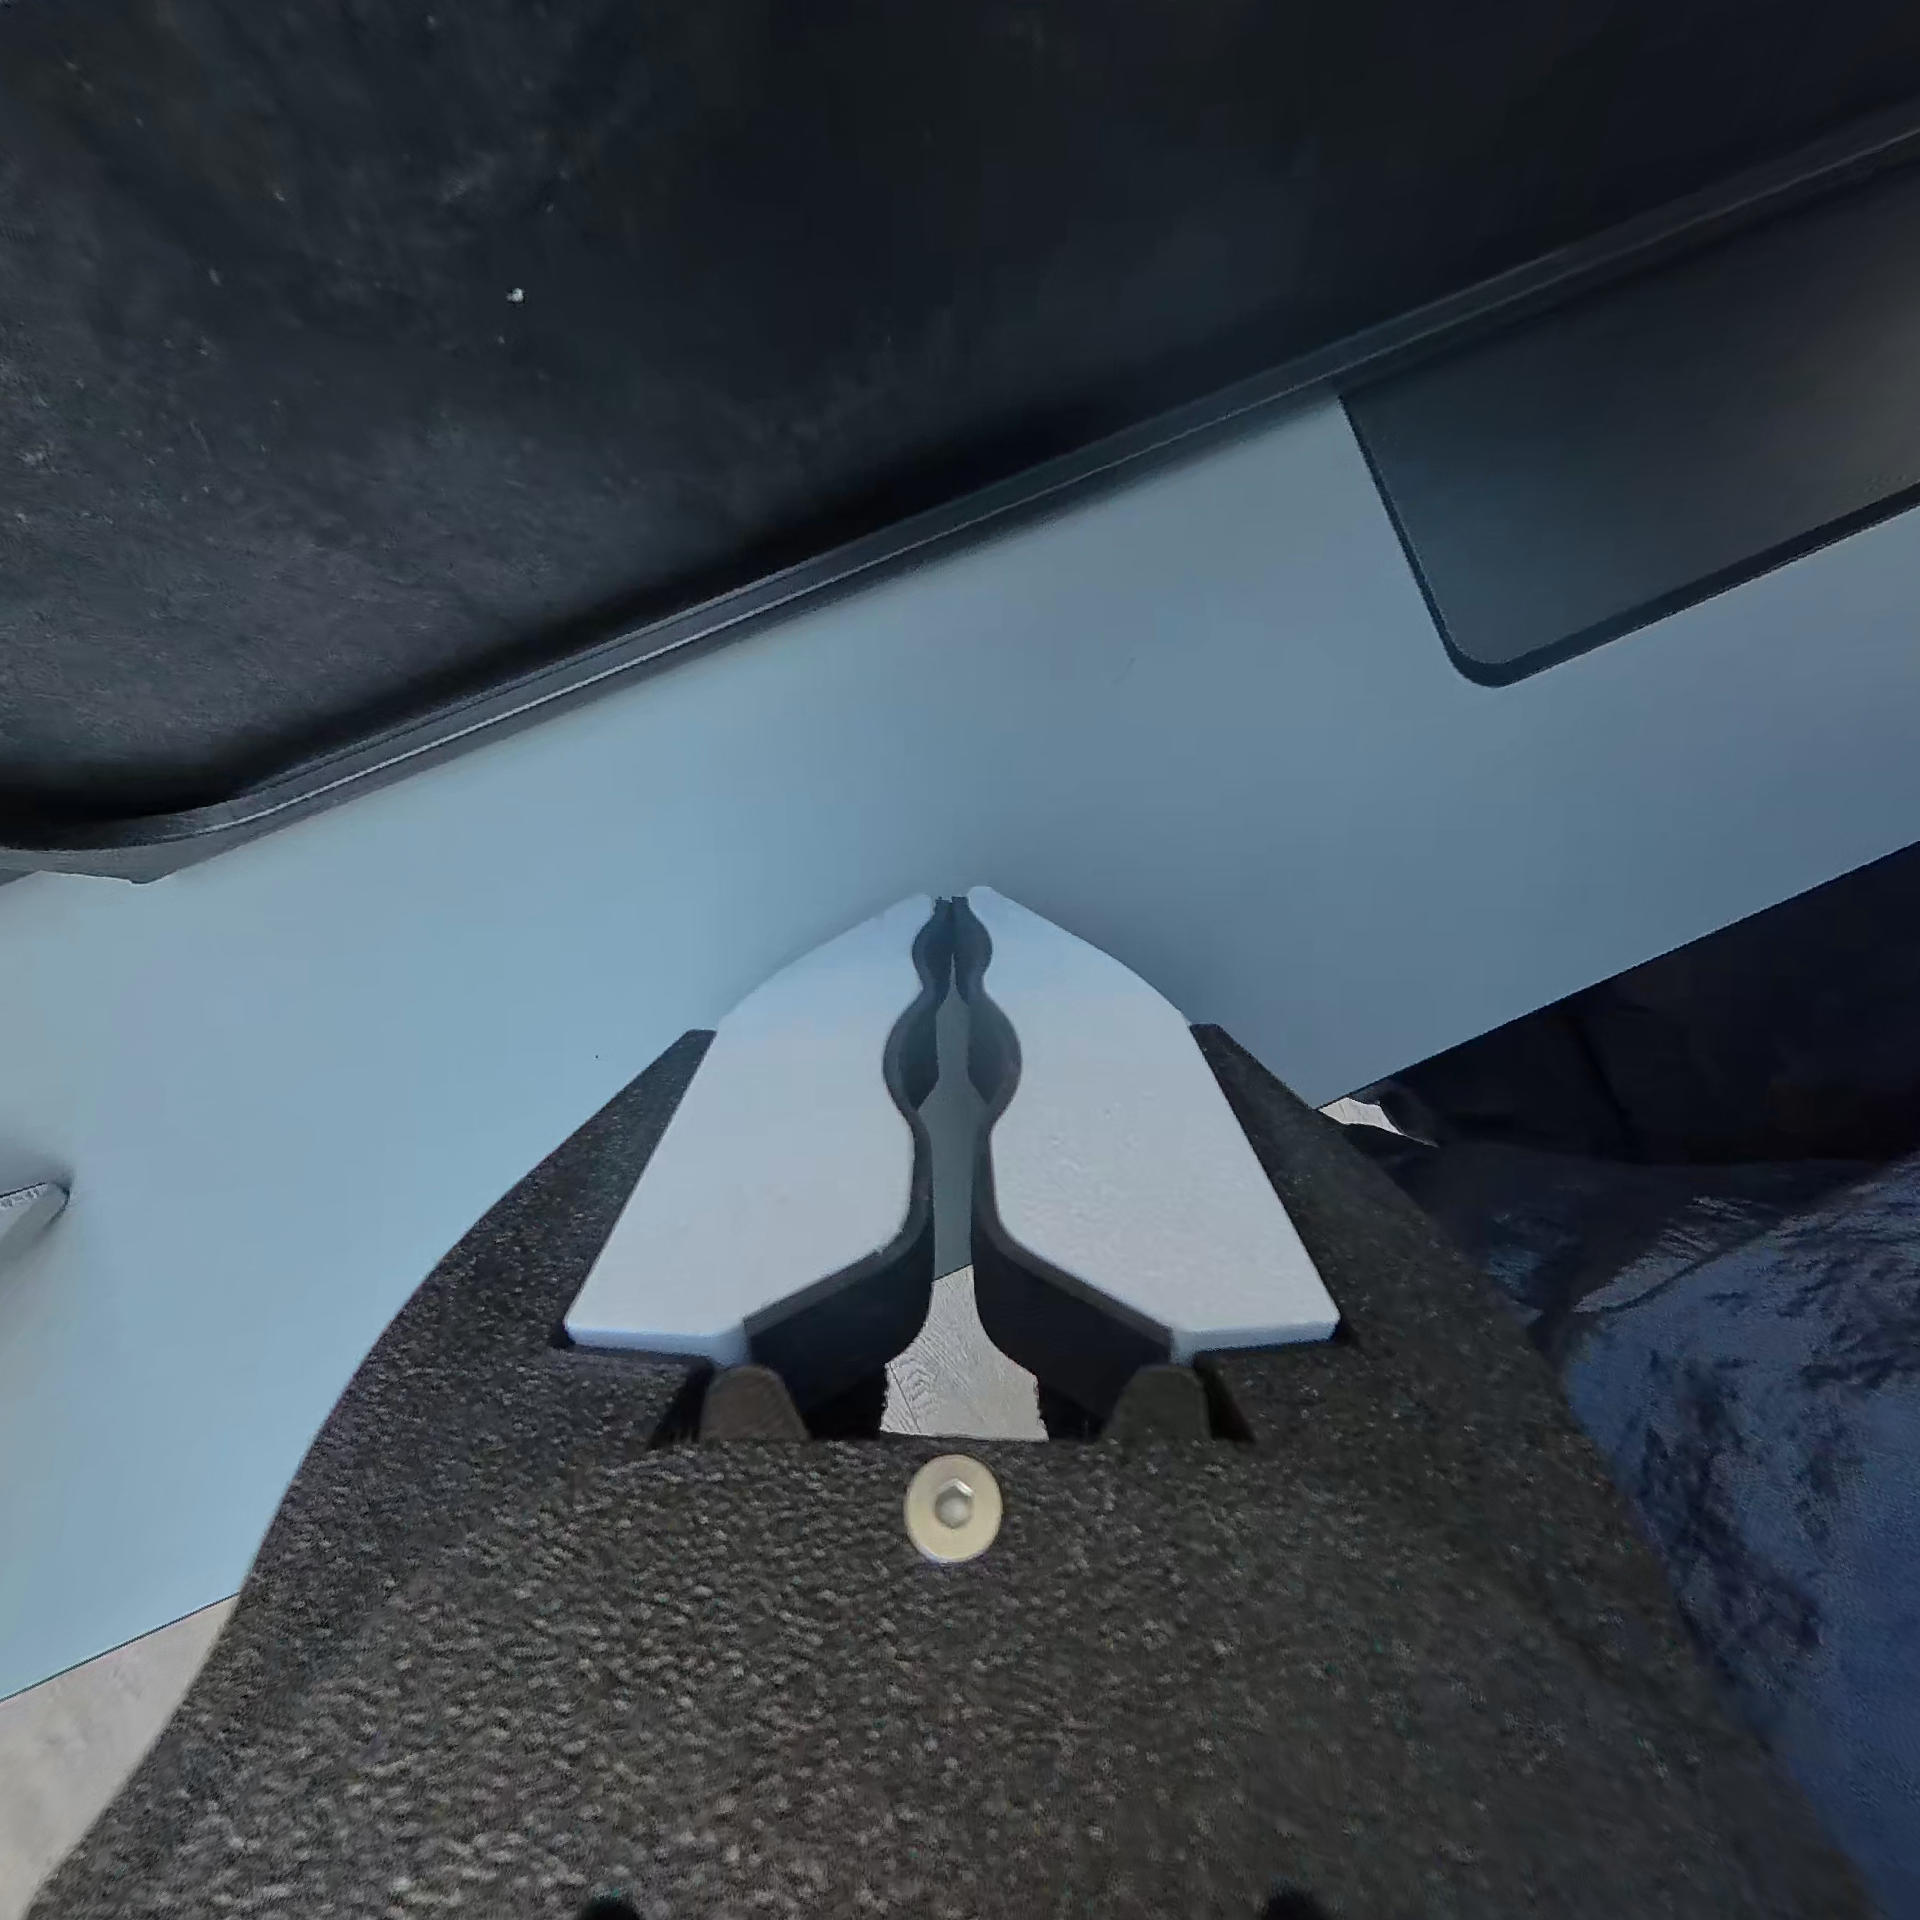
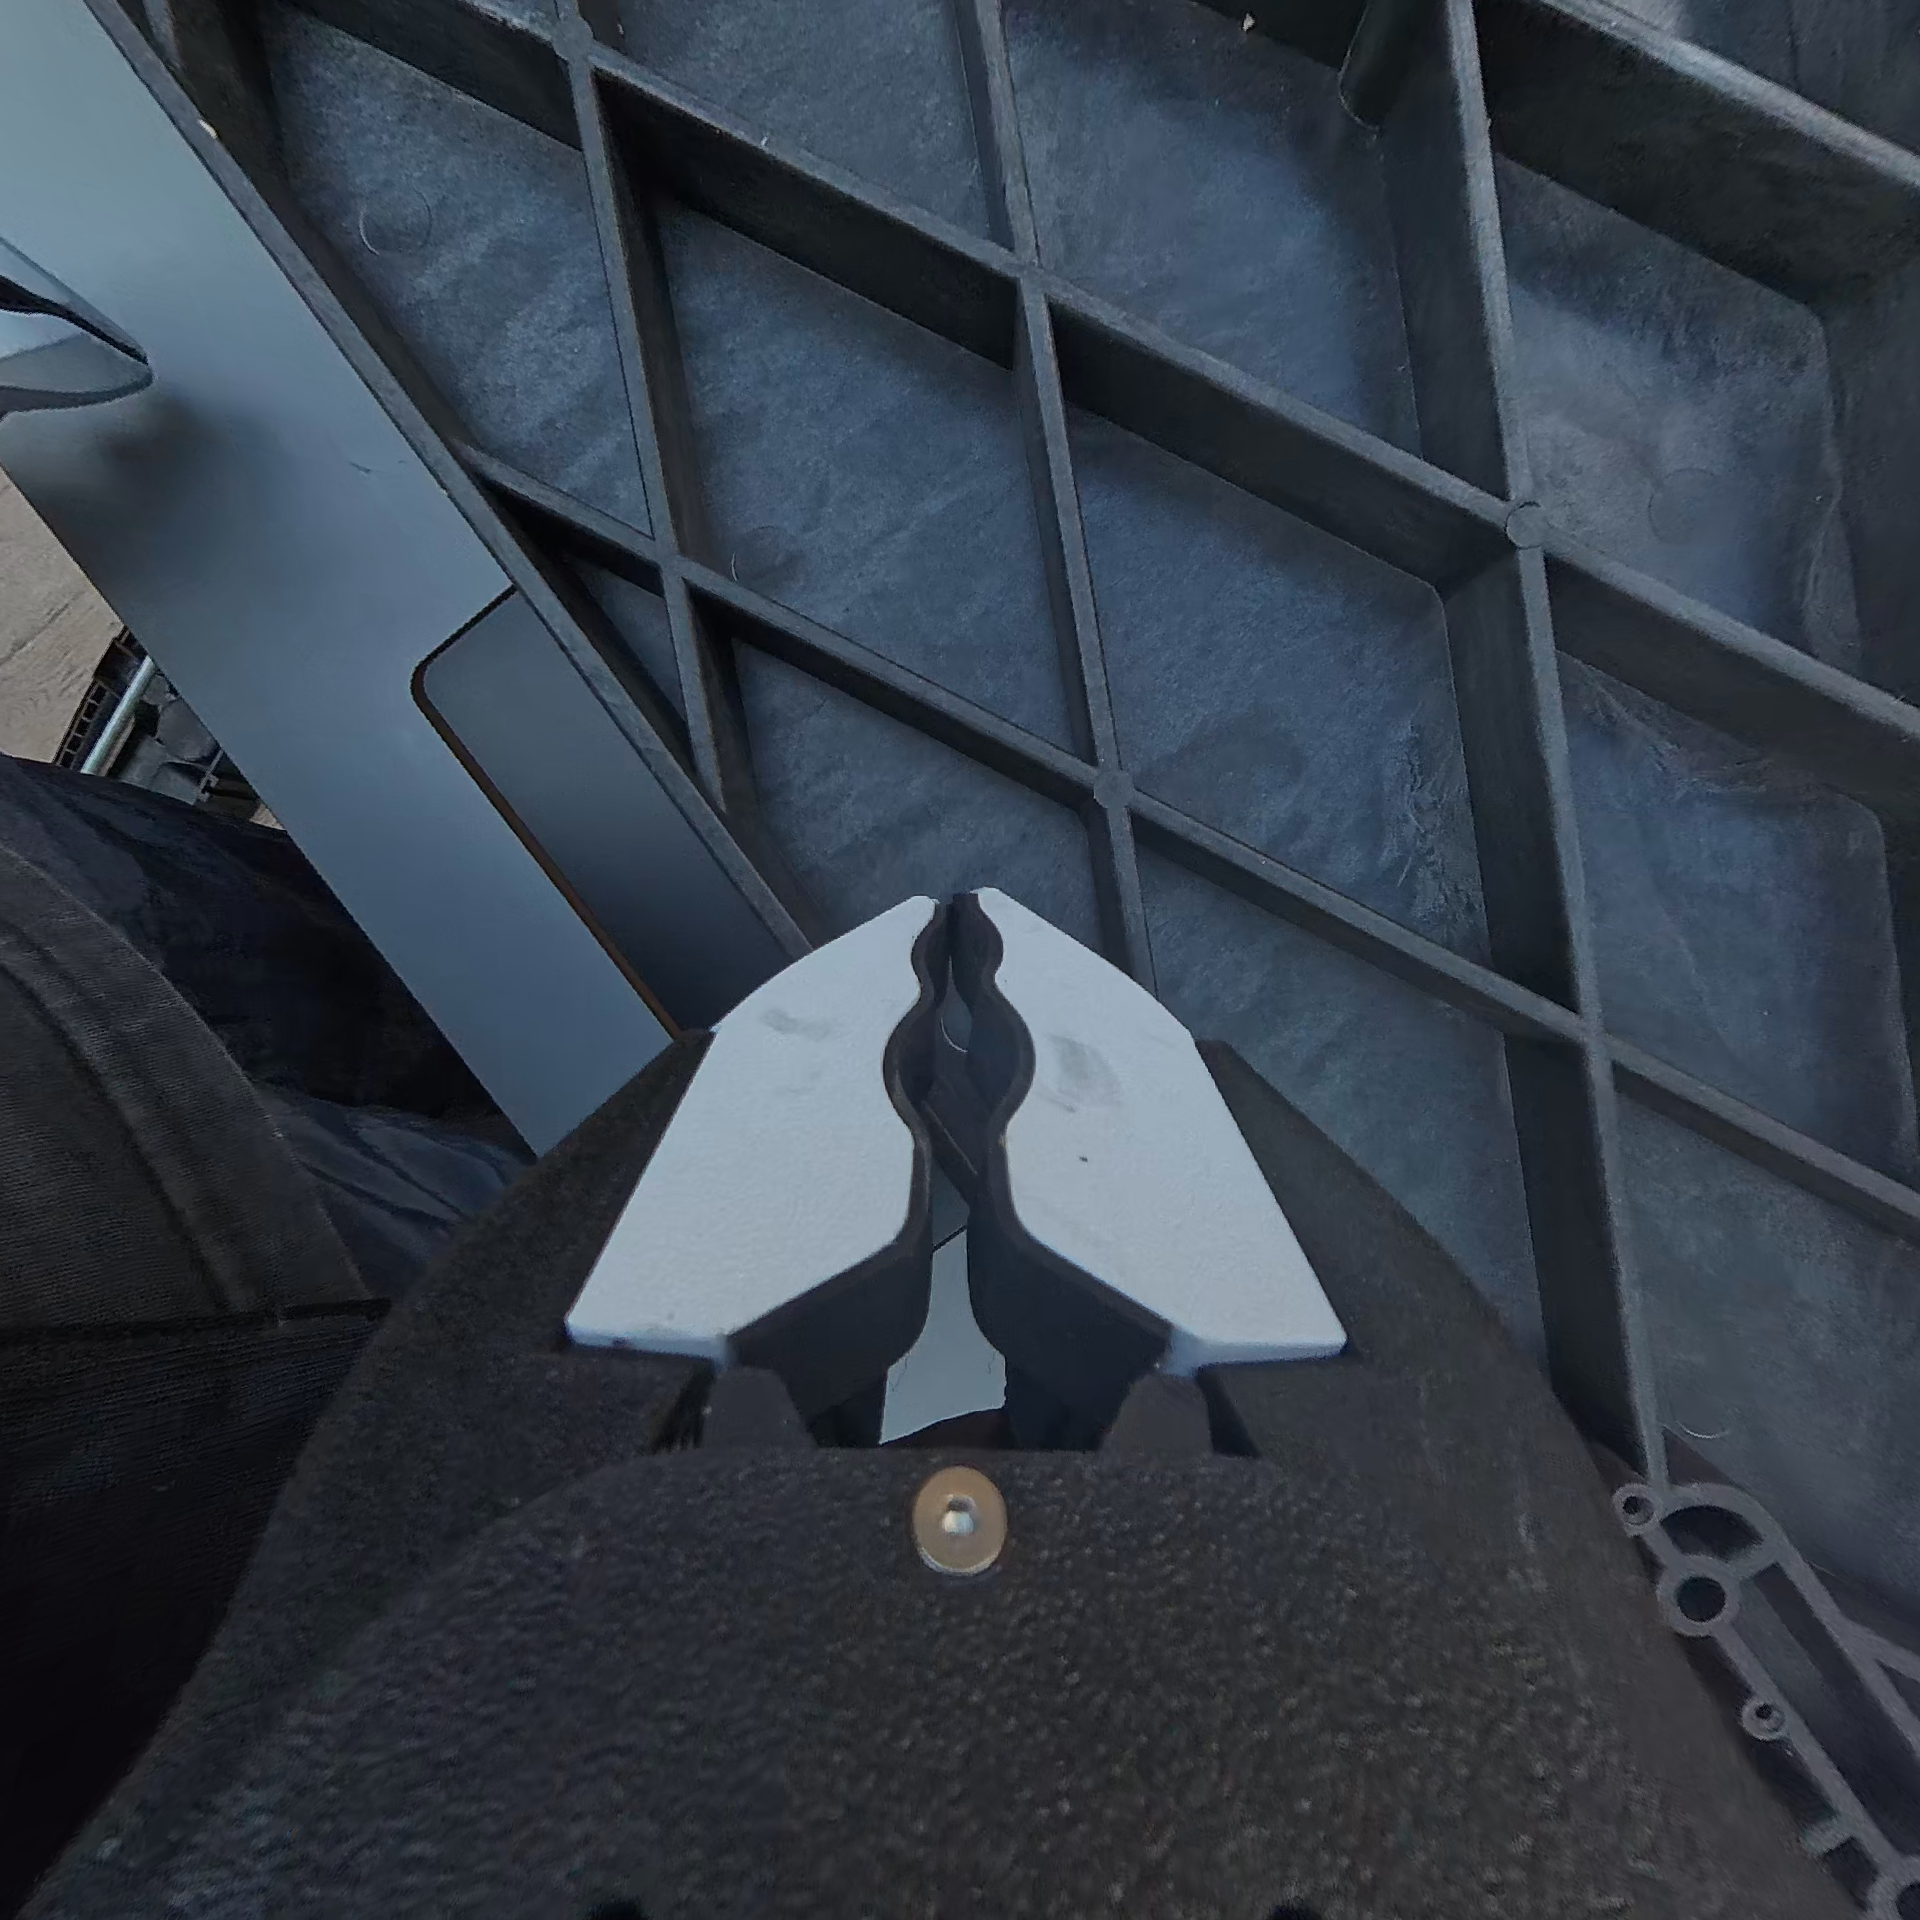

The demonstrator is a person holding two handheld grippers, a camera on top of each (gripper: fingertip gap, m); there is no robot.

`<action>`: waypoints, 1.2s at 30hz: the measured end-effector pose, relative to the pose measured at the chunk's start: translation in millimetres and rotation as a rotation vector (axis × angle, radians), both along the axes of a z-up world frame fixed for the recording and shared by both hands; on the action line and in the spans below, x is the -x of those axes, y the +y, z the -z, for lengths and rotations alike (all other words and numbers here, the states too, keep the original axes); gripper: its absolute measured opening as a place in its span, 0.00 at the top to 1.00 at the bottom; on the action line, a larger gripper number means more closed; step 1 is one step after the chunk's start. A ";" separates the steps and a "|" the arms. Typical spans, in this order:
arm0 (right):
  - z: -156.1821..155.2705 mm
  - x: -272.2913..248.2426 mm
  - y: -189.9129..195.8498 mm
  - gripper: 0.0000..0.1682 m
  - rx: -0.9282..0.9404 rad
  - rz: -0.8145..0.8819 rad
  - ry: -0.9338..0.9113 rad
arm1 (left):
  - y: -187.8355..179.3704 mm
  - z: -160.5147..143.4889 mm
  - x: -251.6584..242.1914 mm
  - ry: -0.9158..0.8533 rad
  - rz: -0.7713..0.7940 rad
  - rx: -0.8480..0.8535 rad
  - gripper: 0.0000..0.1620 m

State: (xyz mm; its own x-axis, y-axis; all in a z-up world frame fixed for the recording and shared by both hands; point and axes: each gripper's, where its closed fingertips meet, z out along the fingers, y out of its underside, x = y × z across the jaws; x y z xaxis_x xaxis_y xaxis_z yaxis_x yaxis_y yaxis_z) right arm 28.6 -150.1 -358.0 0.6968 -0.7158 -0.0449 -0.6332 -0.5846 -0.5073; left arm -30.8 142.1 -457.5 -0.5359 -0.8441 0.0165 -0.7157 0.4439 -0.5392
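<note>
My left gripper [image 1: 954,902] is shut and holds nothing. Its tips rest against or very near a pale blue-grey metal beam [image 1: 623,883] that runs under a dark underside panel [image 1: 520,312]. A black plate [image 1: 1621,520] is fixed on the beam at the upper right. My right gripper [image 2: 954,906] is shut and holds nothing. It points at a black ribbed plastic underside [image 2: 1247,644] with a diamond grid of ribs. The same grey beam [image 2: 270,540] and its black plate [image 2: 582,790] show to the left of the right gripper.
Dark fabric, a person's clothing [image 2: 156,1143], fills the lower left of the right wrist view and dark blue fabric [image 1: 1745,1351] the lower right of the left wrist view. Light wood-look floor [image 1: 94,1683] shows below the beam. A black moulded bracket [image 2: 1745,1621] with holes sits at the lower right. About 30 centimeters separates my left fingertips from my right. The black plate [image 1: 1621,520] lies around 15 centimeters away from my left fingertips.
</note>
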 end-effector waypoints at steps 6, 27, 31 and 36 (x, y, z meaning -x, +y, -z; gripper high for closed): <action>3.6 4.0 -3.4 1.00 0.011 0.005 0.013 | 3.0 1.8 2.0 0.006 -0.005 -0.001 1.00; 10.3 11.5 -5.6 1.00 0.026 0.006 0.036 | 0.5 5.5 6.0 0.020 0.012 -0.003 1.00; 11.3 13.4 -5.7 1.00 0.026 0.007 0.039 | 0.6 5.8 6.4 0.021 0.012 -0.004 1.00; 12.1 14.0 -7.1 1.00 0.027 0.010 0.040 | -0.2 6.4 6.8 0.023 0.014 -0.005 1.00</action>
